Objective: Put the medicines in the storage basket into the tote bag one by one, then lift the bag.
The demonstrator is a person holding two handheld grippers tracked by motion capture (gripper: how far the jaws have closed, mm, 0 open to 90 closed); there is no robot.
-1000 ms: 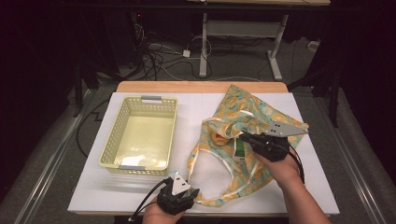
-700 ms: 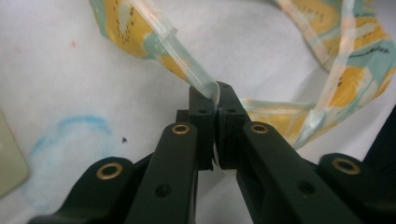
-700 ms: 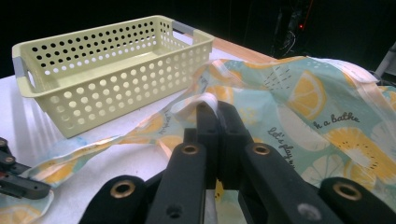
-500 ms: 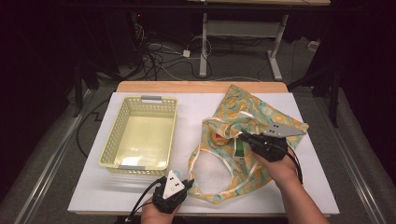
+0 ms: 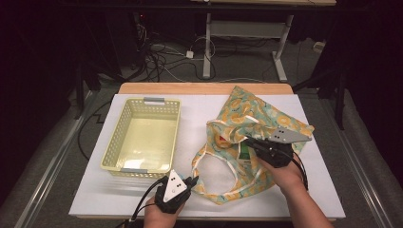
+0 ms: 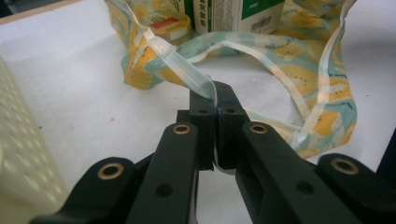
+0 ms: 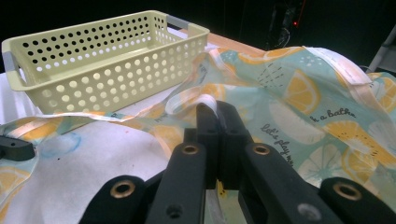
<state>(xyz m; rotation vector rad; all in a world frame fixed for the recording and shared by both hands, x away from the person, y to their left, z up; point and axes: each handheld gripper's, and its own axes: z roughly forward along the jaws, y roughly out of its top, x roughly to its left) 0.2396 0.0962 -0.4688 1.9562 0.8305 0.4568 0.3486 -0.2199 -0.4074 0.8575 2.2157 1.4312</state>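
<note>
Bag (image 5: 259, 128) — soft, limp, slick film; best held by the rim tape. Left hand-held gripper (image 6: 214, 95) and right hand-held gripper (image 7: 215, 112) both clamped on it.

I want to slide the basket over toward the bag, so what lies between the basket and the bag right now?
Nothing: in the high view the stretch of white table between the basket and the bag is bare.

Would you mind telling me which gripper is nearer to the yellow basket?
Left. The left gripper sits just off the yellow basket's near right corner; the right gripper is farther right, over the bag.
</note>
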